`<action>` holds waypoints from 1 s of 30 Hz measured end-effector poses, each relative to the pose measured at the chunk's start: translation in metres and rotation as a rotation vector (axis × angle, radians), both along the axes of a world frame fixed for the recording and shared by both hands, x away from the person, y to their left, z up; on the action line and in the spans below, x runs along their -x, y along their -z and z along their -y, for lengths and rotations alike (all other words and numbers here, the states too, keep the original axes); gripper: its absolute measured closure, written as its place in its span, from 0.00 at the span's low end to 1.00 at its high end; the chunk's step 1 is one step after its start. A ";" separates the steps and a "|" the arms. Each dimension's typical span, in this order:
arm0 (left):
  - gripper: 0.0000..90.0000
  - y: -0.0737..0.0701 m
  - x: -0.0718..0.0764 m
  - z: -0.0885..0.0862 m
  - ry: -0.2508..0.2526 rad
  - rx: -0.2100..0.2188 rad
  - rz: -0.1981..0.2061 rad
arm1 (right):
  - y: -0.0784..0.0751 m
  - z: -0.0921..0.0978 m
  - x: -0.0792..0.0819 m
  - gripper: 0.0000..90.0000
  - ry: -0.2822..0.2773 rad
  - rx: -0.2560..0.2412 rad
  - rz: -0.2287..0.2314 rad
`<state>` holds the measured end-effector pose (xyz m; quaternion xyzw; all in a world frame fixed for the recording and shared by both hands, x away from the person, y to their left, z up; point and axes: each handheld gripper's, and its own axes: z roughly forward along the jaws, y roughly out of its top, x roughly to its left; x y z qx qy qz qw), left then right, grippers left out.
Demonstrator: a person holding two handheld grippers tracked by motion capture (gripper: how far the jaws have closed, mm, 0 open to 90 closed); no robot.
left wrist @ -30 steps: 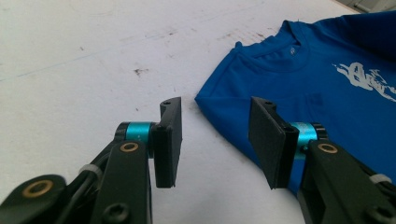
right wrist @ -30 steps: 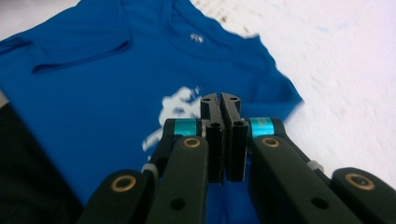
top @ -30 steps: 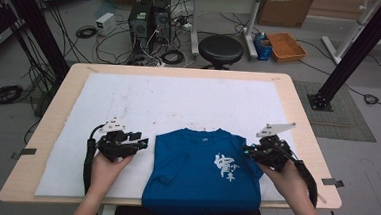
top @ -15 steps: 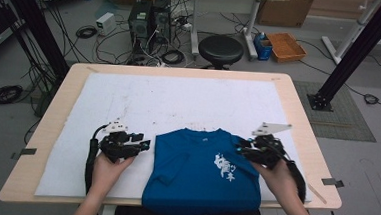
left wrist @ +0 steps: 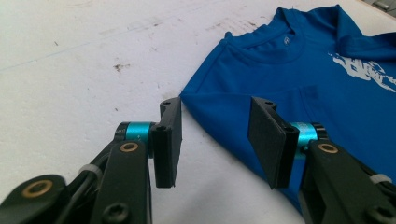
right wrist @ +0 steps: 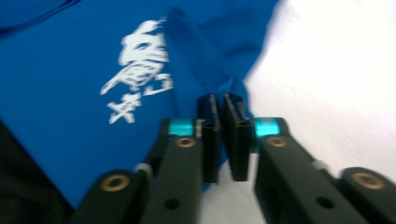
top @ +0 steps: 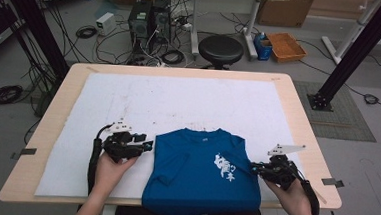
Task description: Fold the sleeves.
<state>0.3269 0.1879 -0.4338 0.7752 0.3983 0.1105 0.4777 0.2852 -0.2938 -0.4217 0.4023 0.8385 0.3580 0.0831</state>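
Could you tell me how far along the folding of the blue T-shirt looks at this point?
Done: the right side of the blue T-shirt is tucked in, giving a straight edge beside the print. In hand: the right gripper is nearly shut at that edge, though whether it pinches cloth is unclear; the left gripper is open at the left sleeve edge. Left: folding the left side, then the length.

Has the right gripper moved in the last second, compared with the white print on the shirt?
Yes. In the high view the right gripper has backed off the blue shirt toward the table's right edge, away from the white print, jaws nearly together.
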 end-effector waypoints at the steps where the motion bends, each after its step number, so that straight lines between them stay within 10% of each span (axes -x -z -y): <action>1: 0.61 0.000 0.000 -0.001 0.002 -0.007 -0.005 | -0.002 -0.004 0.003 0.98 -0.037 -0.001 0.027; 6: 0.61 0.001 -0.001 0.000 0.002 -0.006 -0.006 | -0.003 -0.025 0.017 0.97 -0.248 0.024 0.101; 13: 0.61 0.002 -0.001 0.000 0.007 -0.007 -0.010 | -0.001 -0.039 0.022 0.81 -0.432 0.030 0.088; 21: 0.60 0.003 -0.001 0.002 0.012 -0.014 -0.013 | -0.010 -0.029 -0.005 0.77 -0.106 0.018 0.126; 30: 0.60 0.003 -0.001 0.002 0.005 -0.015 -0.019 | 0.004 -0.053 -0.004 0.86 -0.119 0.197 0.177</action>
